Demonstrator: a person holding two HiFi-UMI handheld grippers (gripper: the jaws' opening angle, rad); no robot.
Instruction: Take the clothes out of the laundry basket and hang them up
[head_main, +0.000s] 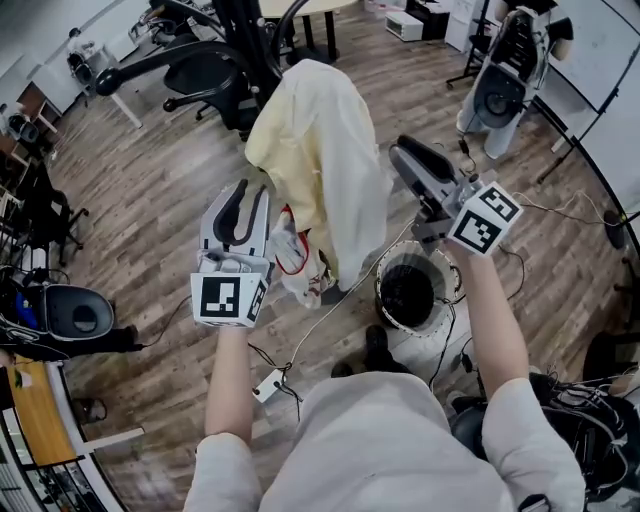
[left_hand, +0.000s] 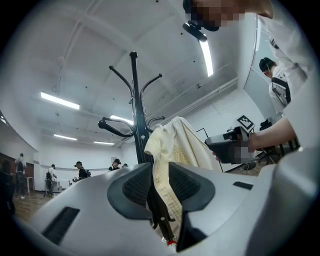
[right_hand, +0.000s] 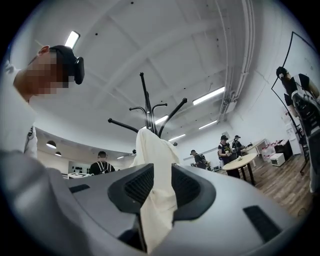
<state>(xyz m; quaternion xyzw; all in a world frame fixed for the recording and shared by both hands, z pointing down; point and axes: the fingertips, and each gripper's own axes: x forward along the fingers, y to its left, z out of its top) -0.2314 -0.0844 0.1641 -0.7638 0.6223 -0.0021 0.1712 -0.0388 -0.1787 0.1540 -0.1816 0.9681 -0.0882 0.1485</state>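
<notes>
A cream garment (head_main: 320, 150) is draped over the top of a black coat stand (left_hand: 134, 100). It also fills the gap between the jaws in the left gripper view (left_hand: 175, 145) and the right gripper view (right_hand: 155, 150). My left gripper (head_main: 252, 195) is just left of the garment, jaws apart, nothing pressed between them (left_hand: 160, 172). My right gripper (head_main: 402, 152) is at the garment's right edge. Its jaws are apart too (right_hand: 156, 172), with cloth showing in the gap. A white mesh laundry basket (head_main: 385, 262) stands on the floor below, its inside dark.
A white cloth with red trim (head_main: 295, 255) hangs low by the stand. Cables and a power strip (head_main: 268, 385) lie on the wood floor. Office chairs (head_main: 205, 75) stand behind the stand, a grey machine (head_main: 500, 90) at far right. People stand around a round table (right_hand: 245, 162).
</notes>
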